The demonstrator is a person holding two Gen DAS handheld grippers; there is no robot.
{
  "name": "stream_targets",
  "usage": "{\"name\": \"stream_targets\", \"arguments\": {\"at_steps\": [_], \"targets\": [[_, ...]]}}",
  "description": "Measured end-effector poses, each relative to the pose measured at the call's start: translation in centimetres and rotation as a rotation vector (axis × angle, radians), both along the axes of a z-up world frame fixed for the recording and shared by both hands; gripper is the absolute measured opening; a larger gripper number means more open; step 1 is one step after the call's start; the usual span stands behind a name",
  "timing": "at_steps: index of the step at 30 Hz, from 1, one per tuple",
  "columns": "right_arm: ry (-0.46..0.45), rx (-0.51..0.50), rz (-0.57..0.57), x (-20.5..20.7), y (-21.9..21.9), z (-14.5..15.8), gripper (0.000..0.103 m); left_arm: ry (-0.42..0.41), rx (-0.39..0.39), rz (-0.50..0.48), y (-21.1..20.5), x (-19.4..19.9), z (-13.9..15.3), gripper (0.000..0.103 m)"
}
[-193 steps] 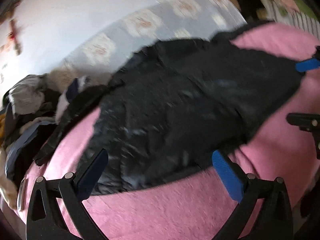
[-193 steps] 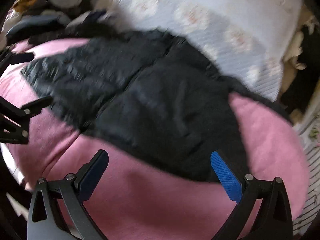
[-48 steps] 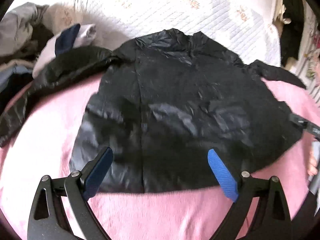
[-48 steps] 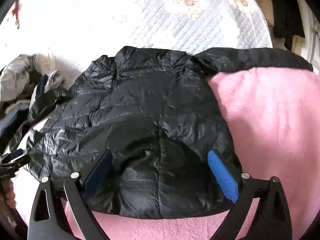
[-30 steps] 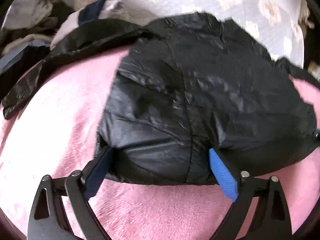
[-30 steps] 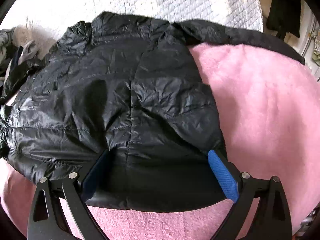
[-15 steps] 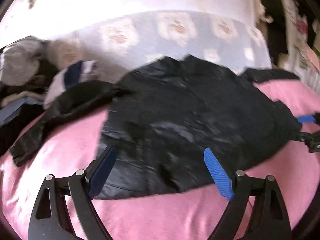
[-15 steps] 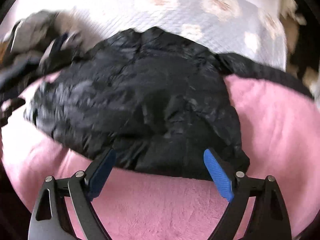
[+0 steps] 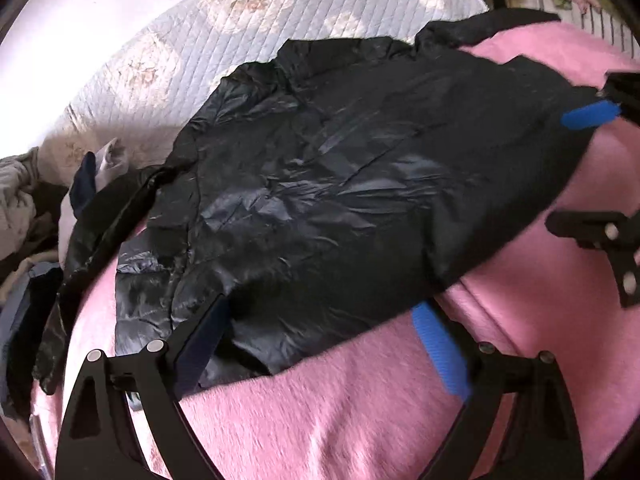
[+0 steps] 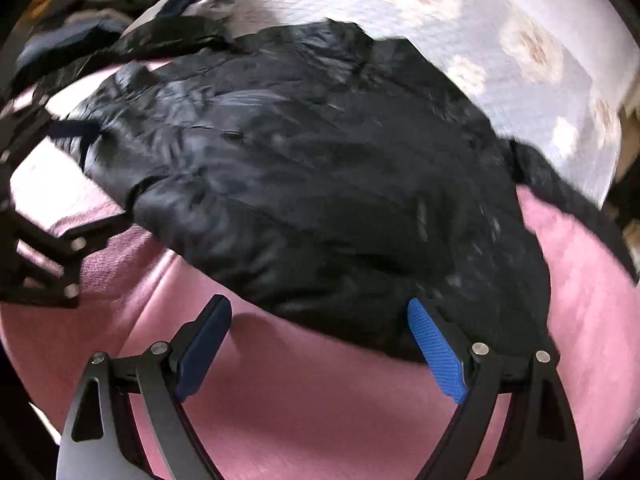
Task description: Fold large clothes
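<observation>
A black puffy jacket (image 9: 340, 168) lies spread on a pink fleece blanket (image 9: 320, 420), collar toward the far side. My left gripper (image 9: 320, 340) hovers at the jacket's near left hem corner. Its jaws are wide and still opening, and the pads press on nothing. The right gripper (image 9: 588, 172) shows at that view's right edge, beside the hem's other corner. In the right wrist view my right gripper (image 10: 320, 344) stands open over the blanket (image 10: 320, 408), with the jacket (image 10: 300, 160) hem by its right finger. The left gripper (image 10: 68, 184) is at the left edge.
A pale quilted bedspread (image 9: 240, 40) with flower prints lies beyond the collar. A pile of other clothes (image 9: 24, 208) sits at the far left. One sleeve (image 9: 80, 248) trails off to the left, and the other sleeve (image 10: 568, 200) lies out to the right.
Both views have rolled and shifted sideways along the hem. A second ago the hem lay between each pair of fingers; now each gripper sits nearer its own corner, mostly over pink blanket.
</observation>
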State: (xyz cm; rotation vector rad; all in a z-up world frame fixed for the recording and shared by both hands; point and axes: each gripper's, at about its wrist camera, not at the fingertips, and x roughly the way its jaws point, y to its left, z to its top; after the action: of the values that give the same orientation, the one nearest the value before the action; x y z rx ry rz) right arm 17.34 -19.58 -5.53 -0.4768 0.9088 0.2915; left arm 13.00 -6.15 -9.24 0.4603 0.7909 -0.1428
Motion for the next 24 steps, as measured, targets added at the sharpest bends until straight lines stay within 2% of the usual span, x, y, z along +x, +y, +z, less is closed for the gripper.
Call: {"name": "stream_targets", "arguments": {"at_steps": [2, 5, 9, 11, 13, 15, 16, 19, 22, 24], "targets": [[-0.015, -0.028, -0.007, 0.2, 0.5, -0.5, 0.091, 0.010, 0.039, 0.018, 0.1, 0.6, -0.9, 0.094], [-0.031, -0.034, -0.054, 0.8, -0.4, -0.2, 0.092, 0.026, 0.014, 0.058, 1.3, 1.2, -0.8, 0.097], [-0.042, -0.042, -0.150, 1.7, -3.6, 0.2, 0.092, -0.030, 0.070, 0.148, 3.6, 1.4, -0.4, 0.097], [-0.045, -0.039, -0.184, 2.2, -4.7, 0.4, 0.093, 0.000, 0.018, 0.190, 5.5, 1.8, -0.2, 0.097], [-0.070, -0.078, -0.231, 2.8, -6.0, 0.7, 0.093, 0.009, -0.018, 0.246, 7.2, 2.2, 0.1, 0.097], [-0.069, -0.082, -0.273, 3.2, -7.3, 0.8, 0.093, 0.014, -0.046, 0.279, 8.7, 2.6, 0.3, 0.086], [-0.067, -0.081, -0.290, 3.3, -7.9, 0.8, 0.093, 0.037, -0.072, 0.286, 9.3, 2.8, 0.3, 0.073], [-0.065, -0.077, -0.339, 3.7, -9.7, 0.9, 0.093, 0.072, -0.148, 0.300, 10.4, 3.2, 0.5, 0.071], [-0.067, -0.067, -0.362, 4.0, -10.8, 1.0, 0.093, 0.065, -0.109, 0.304, 10.3, 3.1, 0.4, 0.074], [-0.069, -0.052, -0.371, 4.1, -11.1, 1.2, 0.093, 0.055, -0.060, 0.313, 9.9, 3.1, 0.1, 0.081]]}}
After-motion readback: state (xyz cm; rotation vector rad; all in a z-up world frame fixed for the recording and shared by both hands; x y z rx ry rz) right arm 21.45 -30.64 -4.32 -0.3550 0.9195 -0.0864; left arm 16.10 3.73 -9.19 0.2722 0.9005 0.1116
